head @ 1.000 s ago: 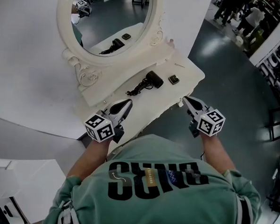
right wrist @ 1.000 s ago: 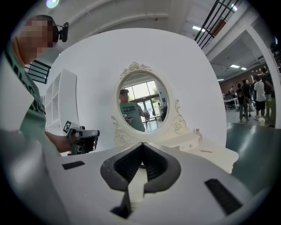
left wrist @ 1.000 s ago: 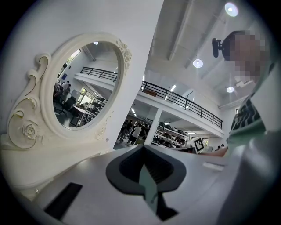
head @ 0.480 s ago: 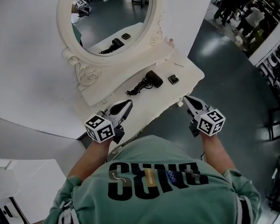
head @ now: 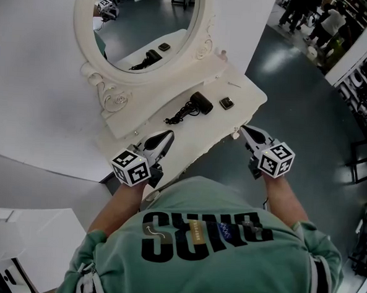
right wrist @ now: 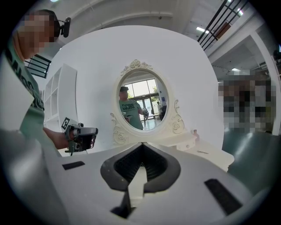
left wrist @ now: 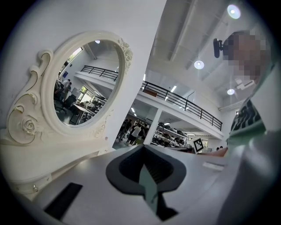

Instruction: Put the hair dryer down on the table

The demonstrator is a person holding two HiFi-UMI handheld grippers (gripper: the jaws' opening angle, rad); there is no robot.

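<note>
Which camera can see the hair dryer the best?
The head view. It looks down on the whole black hair dryer lying on the white table, cord beside it. The left gripper view and the right gripper view show the mirror but no hair dryer.

Head view, change over the last second: the hair dryer (head: 201, 103), its coiled cord (head: 179, 116) and the small dark box (head: 227, 103) beside it on the table (head: 249, 94) lie a trace higher and further left in the frame than before. The mirror (head: 141, 22) drifts the same way, so the whole scene moves together and nothing moves across the tabletop. The right gripper (head: 245, 129) and its marker cube (head: 275, 159) edge slightly left as well, while any shift of the left gripper (head: 167, 135) is too small to tell.
</note>
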